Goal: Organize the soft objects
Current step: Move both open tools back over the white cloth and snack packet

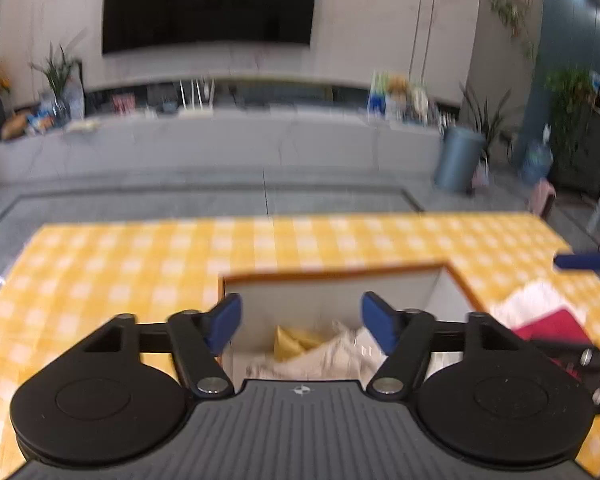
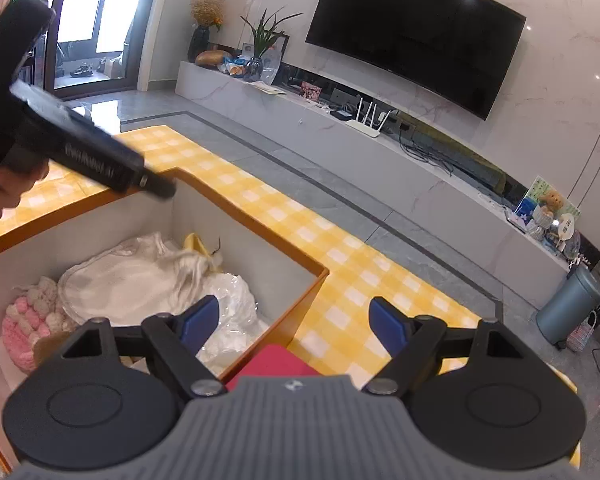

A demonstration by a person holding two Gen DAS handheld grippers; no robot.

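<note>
wall: pale marble, black television (image 2: 416,36) at 12 o'clock | furniture: long low white cabinet (image 2: 340,136) beneath it | floor: grey tiles (image 2: 340,196) | light: glazed door (image 2: 96,20) at 10 o'clock | bin (image 2: 568,304) at 3 o'clock

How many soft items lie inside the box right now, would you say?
4: pink knit piece at the left, white cloth centre, yellow item behind, clear plastic bag right. More may be hidden underneath.
</note>
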